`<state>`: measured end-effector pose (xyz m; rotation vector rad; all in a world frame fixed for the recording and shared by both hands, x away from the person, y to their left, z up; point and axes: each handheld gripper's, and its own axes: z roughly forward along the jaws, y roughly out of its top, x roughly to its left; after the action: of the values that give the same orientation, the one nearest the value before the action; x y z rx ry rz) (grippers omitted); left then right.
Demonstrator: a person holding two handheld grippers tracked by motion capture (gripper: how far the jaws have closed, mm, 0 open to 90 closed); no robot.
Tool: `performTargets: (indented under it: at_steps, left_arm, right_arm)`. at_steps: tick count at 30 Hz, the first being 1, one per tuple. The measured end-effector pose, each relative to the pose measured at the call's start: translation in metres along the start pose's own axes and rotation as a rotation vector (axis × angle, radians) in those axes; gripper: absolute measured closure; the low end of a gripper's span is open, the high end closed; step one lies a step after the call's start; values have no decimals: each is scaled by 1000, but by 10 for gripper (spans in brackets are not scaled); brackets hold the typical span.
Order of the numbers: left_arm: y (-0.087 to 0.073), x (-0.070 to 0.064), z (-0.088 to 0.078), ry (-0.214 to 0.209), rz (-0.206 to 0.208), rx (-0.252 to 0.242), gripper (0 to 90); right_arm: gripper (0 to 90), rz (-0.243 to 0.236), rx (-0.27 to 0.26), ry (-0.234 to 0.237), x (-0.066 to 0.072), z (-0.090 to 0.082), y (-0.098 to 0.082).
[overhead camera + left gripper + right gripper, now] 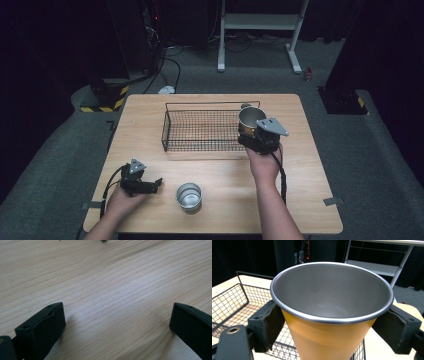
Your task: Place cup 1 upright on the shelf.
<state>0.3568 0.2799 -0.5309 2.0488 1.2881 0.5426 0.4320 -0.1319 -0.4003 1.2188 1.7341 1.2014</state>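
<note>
The right gripper [256, 134] is holding an orange cup [329, 322] over the right end of the wire basket [202, 131].

The cup is standing upright, with its open mouth facing up, and the two black jaws are squeezing its sides just under the silver rim. The basket is lying long from left to right, and its floor is sitting to the left of the cup and below it, so I think the cup is needing a small move left and then down to go in. The left gripper [150, 186] is resting on the table [310, 175] at the near left with its jaws wide apart, holding nothing. A silver cup [189, 196] is standing just to its right, closer to that hand.
</note>
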Motion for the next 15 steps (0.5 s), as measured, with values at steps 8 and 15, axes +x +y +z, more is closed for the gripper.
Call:
performTargets:
  at_steps: [8,15]
  left_arm:
    - [1,1,0,-4,8,3,6]
    - [2,0,2,-7,6,0,6]
  right_arm:
    - [141,-4,14,-10,1,21,7]
    - [141,-12,22,-15,3,35,14]
